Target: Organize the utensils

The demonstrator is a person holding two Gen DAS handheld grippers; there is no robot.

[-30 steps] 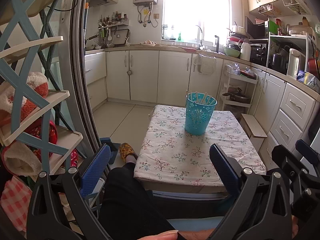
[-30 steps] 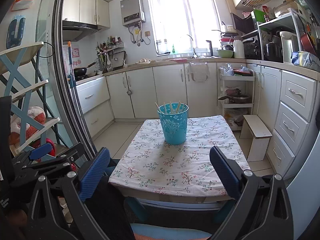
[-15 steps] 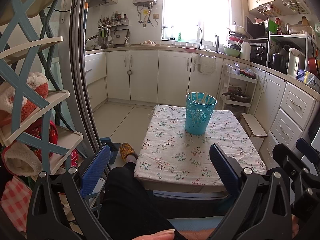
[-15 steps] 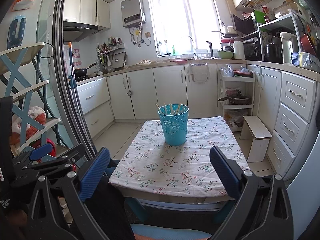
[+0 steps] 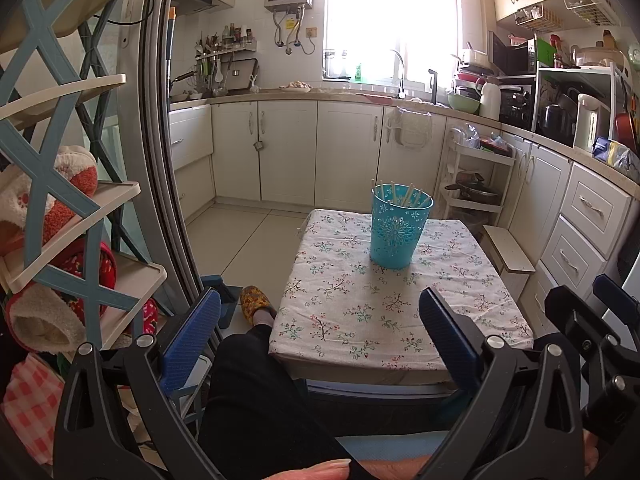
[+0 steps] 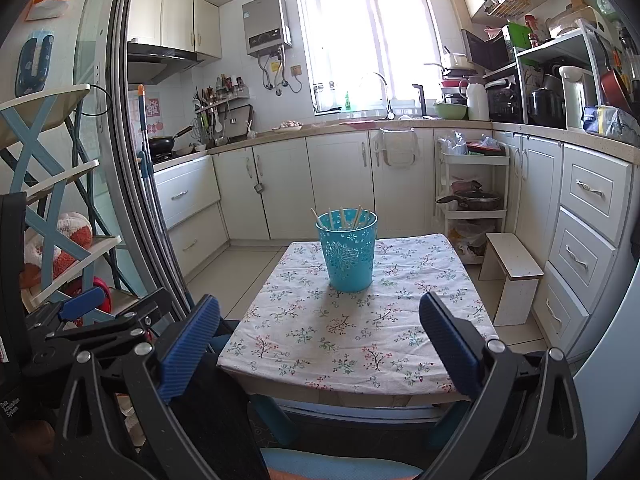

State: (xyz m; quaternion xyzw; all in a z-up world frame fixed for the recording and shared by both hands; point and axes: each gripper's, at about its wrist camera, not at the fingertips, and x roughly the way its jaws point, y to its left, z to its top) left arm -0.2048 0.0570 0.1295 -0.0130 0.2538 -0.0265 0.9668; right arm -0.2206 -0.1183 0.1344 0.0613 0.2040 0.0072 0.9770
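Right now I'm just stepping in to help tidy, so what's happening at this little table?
Nothing is being handled. A seated person holds the left gripper and right gripper back from the table, both open and empty. The chopsticks stand in the blue holder at the table's far end; nothing else lies on the flowered cloth.

Ahead of you stands the table (image 6: 340,344), with the cup (image 6: 349,254) upright on its far half, near the middle. Chopsticks (image 6: 343,218) stand inside the cup, leaning against its rim. A stool (image 6: 514,268) sits on the floor just right of the table. Cabinets (image 6: 336,184) run behind the table, and a shelf rack (image 5: 72,208) stands to your left.
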